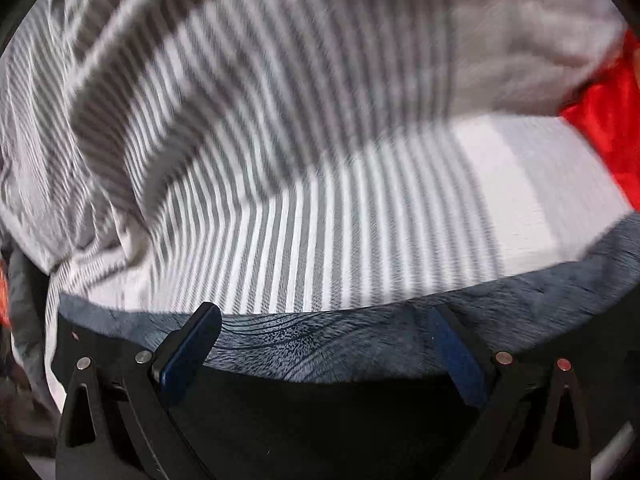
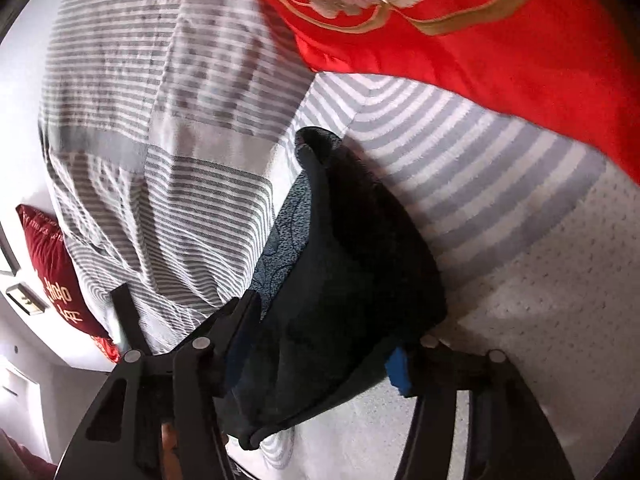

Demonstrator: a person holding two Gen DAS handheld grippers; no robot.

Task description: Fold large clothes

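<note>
The left gripper is seen with its 2 fingers spread wide apart, and the dark blue garment is stretched across the gap between them, its far edge running in a long curve just past the fingertips; whether either pad actually pinches the cloth cannot be told, since the near part of the garment is lost in black shadow at the bottom of that view. In the right wrist view, the right gripper is closed down on a thick bundle of the same dark garment, which is bunched between the fingers and rises away from them in a dark fold, with a patterned blue face showing on its left side. The garment is held above a bed covered by a grey-and-white striped sheet, with a red floral quilt lying far and to the right and a dark red cushion at the left edge. The step in hand is judged to be an early one: the garment is being lifted and spread for folding. For the next move, an even edge would need to be drawn taut between the 2 grippers and laid flat on the bed. The garment's overall shape and type are cut off, and the left view is blurred.
</note>
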